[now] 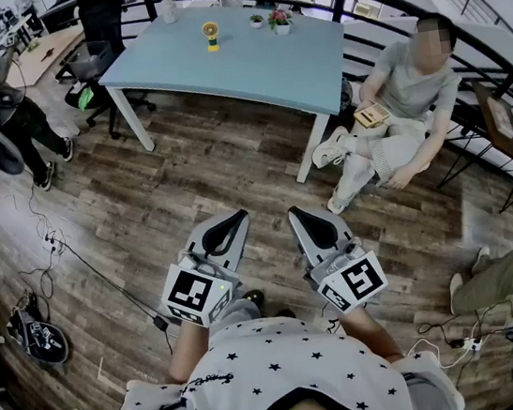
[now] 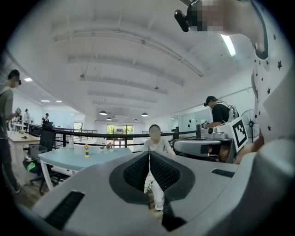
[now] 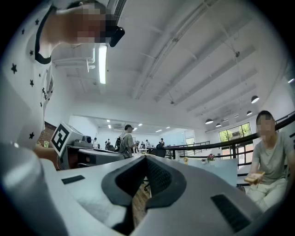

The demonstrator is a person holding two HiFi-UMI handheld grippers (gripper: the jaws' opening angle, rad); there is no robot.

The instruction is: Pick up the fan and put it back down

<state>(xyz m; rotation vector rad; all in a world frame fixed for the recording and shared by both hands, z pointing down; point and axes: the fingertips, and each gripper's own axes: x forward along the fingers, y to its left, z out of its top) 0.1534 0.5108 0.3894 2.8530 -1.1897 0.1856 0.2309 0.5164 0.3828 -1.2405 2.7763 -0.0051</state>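
Left tool (image 1: 226, 227) is pressed together, empty. Right tool (image 1: 310, 218) is the same: jaws pressed together, nothing pinched. I hold both side by side near my body, over the wood floor (image 1: 171, 202), aimed roughly level at the far side. Fan (image 1: 211, 35) stands upright on the light blue surface (image 1: 257, 71), well apart from both tools, near its far edge. Potted plants (image 1: 280, 20) sit right of the fan. A seated person (image 1: 399, 103) is right of the surface.
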